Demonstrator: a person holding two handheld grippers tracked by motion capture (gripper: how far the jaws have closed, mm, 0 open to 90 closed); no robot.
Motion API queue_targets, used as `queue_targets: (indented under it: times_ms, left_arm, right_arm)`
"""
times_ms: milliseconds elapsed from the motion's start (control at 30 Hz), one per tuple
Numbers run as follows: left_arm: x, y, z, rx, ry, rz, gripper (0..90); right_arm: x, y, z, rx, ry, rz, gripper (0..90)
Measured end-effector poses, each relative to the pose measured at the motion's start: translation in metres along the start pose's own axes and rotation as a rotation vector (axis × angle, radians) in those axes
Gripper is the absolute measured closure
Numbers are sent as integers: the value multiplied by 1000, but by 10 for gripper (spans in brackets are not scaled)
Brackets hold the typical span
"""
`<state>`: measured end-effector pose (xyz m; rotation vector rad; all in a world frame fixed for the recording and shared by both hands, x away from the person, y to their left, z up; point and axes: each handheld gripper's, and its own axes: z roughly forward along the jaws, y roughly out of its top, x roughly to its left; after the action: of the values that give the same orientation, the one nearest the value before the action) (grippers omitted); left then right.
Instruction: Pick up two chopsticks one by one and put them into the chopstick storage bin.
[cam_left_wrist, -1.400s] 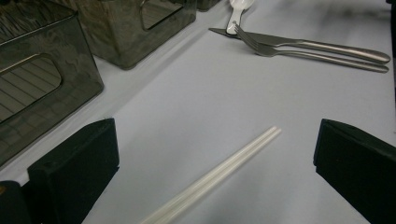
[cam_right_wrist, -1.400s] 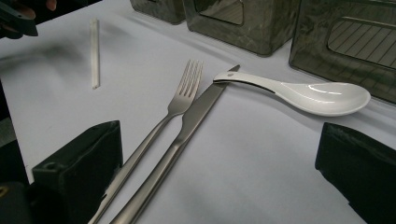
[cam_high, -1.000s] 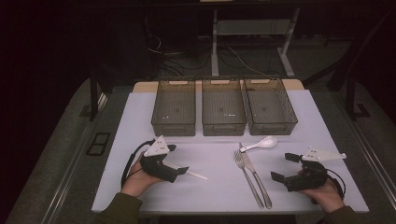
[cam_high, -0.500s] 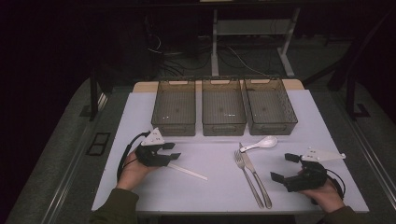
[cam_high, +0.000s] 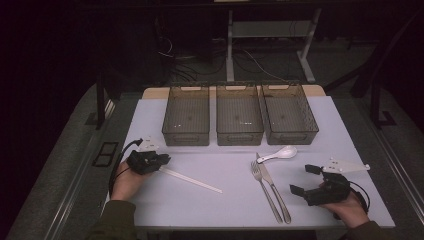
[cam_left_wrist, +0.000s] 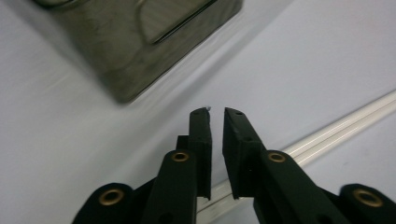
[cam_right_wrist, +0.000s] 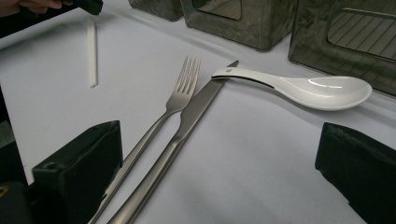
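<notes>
A pair of white chopsticks (cam_high: 192, 180) lies on the white mat at front left. My left gripper (cam_high: 162, 161) is at their left end. In the left gripper view its jaws (cam_left_wrist: 215, 112) have just been closing and stand shut with a thin slit. The chopsticks (cam_left_wrist: 336, 128) run in from the right and pass under the jaws; I cannot tell whether the pads pinch them. My right gripper (cam_high: 306, 180) rests open at front right, its jaws (cam_right_wrist: 219, 177) wide apart. A steel fork (cam_high: 262, 187) (cam_right_wrist: 180, 93) and knife (cam_high: 275, 192) (cam_right_wrist: 196, 109) lie just left of it. A white spoon (cam_high: 280, 152) (cam_right_wrist: 303, 88) lies beyond them.
Three dark see-through bins (cam_high: 186, 136) (cam_high: 239, 136) (cam_high: 291, 135) stand side by side across the back of the mat. The left bin's corner (cam_left_wrist: 140, 46) lies just ahead of the left jaws. The mat's front edge (cam_high: 225, 220) is close to both hands.
The left gripper has slid left along the chopsticks, baring more of their length, and its jaws have gone from wide open to shut. The chopsticks and the right hand have not moved.
</notes>
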<state>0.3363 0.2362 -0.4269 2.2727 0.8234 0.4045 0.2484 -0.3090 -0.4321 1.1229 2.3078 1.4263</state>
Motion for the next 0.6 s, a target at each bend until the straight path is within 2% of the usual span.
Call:
queue_targets:
  times_ms: [133,233,467,600]
  left_arm:
    - [6,-6,-2,25,31,-11,882]
    - [9,-9,-3,38,45,-26,888]
    - [15,-17,-4,66,53,-48,888]
    - [16,-19,-7,57,50,-59,889]
  right_arm:
    - [0,0,0,2,-1,2,9]
    - [0,0,0,2,-2,0,9]
    - [0,0,0,3,-3,3,9]
    - [0,0,-1,2,-6,7,9]
